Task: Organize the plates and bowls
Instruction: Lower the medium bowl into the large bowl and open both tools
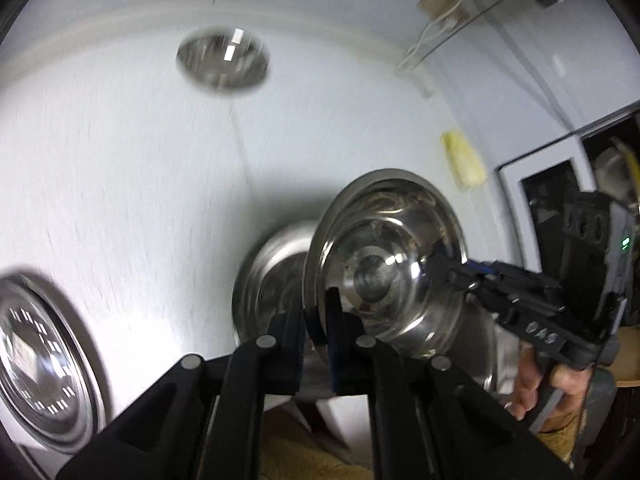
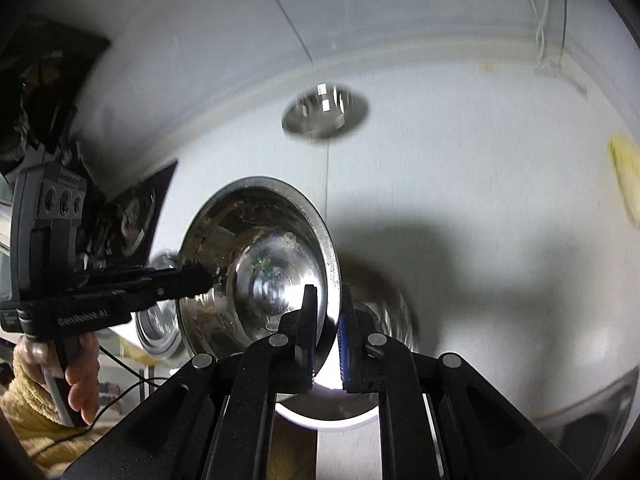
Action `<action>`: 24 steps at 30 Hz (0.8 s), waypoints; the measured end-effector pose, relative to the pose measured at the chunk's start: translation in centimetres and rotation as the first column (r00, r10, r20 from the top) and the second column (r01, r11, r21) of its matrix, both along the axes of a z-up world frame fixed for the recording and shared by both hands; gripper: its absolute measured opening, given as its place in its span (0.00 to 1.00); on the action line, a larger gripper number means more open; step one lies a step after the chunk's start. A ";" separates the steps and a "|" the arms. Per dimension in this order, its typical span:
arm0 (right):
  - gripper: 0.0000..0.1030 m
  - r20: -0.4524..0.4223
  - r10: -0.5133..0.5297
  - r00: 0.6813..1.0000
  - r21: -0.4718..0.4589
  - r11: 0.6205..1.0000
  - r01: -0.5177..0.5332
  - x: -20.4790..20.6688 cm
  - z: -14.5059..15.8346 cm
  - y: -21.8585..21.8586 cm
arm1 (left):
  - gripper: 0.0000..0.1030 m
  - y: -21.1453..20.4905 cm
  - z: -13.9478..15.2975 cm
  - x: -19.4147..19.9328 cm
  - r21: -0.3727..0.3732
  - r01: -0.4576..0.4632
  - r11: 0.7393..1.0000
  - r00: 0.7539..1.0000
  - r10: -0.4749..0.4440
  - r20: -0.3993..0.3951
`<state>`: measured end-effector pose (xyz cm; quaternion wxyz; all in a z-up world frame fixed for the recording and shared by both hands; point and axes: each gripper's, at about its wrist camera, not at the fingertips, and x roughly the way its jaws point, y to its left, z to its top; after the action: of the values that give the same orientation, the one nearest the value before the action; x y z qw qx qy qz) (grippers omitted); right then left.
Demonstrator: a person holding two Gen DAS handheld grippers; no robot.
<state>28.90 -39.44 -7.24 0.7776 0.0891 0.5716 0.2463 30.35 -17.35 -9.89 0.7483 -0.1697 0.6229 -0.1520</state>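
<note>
A steel bowl (image 1: 376, 240) hangs tilted above the white table (image 1: 140, 180), held by its rim from two sides. My left gripper (image 1: 318, 312) is shut on the near rim in the left wrist view. My right gripper (image 1: 438, 258) pinches the opposite rim. In the right wrist view the same bowl (image 2: 256, 248) sits with my right gripper (image 2: 326, 312) shut on its edge, and my left gripper (image 2: 208, 276) bites the far edge. A second steel bowl (image 1: 268, 276) rests on the table just below and behind the held one. A steel plate (image 1: 40, 368) lies at the left.
A small steel bowl (image 1: 223, 58) stands alone at the far side of the table. A yellow cloth (image 1: 464, 158) lies near the right edge. Cables and a socket (image 1: 436, 2) run along the wall. Another plate (image 2: 592, 412) lies at lower right.
</note>
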 end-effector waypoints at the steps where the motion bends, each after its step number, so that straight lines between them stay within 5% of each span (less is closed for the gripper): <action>1: 0.08 -0.022 0.002 1.000 0.004 1.000 -0.002 -0.2 -1.0 -0.1 | 0.08 0.0 -1.4 -0.4 -0.002 -0.004 1.000 0.999 0.004 -0.034; 7: 0.08 -0.132 0.000 0.991 -0.018 1.000 -0.002 -0.4 -7.0 0.0 | 0.08 -1.4 -6.7 -1.1 0.075 -0.006 0.997 0.993 0.015 -0.113; 11: 0.08 -0.152 -0.011 0.988 -0.004 1.000 0.010 -1.1 -8.4 -0.9 | 0.08 -1.9 -7.2 -0.9 0.081 -0.011 0.997 0.994 0.019 -0.107; 24: 0.12 -0.083 -0.001 0.997 -0.016 1.000 0.000 -1.0 -7.8 -1.3 | 0.08 -1.7 -6.8 0.5 0.141 -0.027 0.990 0.998 0.035 -0.059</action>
<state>27.85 -40.70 -15.05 0.7538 0.0929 0.6056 0.2376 30.89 -19.04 -16.68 0.7412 -0.1312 0.6521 -0.0910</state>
